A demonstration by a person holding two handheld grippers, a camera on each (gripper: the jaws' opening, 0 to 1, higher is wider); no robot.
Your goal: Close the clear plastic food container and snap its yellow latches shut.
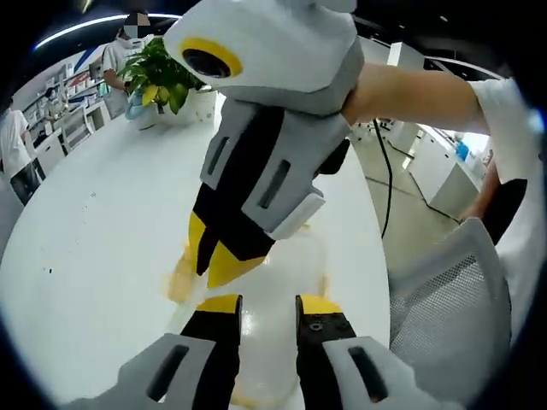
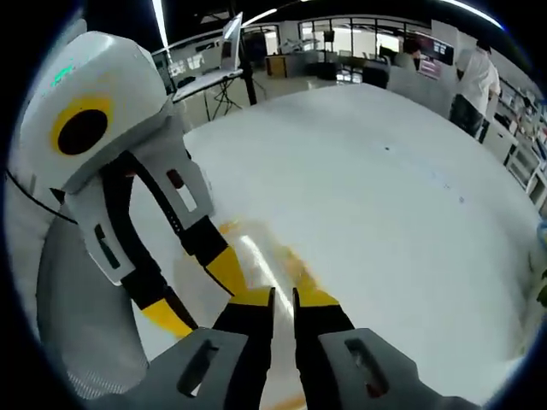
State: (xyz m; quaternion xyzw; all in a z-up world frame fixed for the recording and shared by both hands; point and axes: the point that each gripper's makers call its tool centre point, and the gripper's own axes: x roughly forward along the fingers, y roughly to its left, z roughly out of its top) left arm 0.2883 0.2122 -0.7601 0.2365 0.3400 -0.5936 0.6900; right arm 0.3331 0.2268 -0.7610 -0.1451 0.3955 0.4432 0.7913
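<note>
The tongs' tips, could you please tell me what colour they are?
Yellow, on black and grey bodies; clearest on the right tongs in the left gripper view.

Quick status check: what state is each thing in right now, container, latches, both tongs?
Clear container: on the white table, lid state too blurred to tell.
Yellow latch: state unclear.
Left tongs: jaws apart over the container.
Right tongs: jaws nearly together at the container's edge, grip unclear.

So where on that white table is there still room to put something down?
Plenty: the bare white table stretches free between the potted plant and the clear container. It is crowded right at the container, where the left gripper and right gripper both work over it.
</note>
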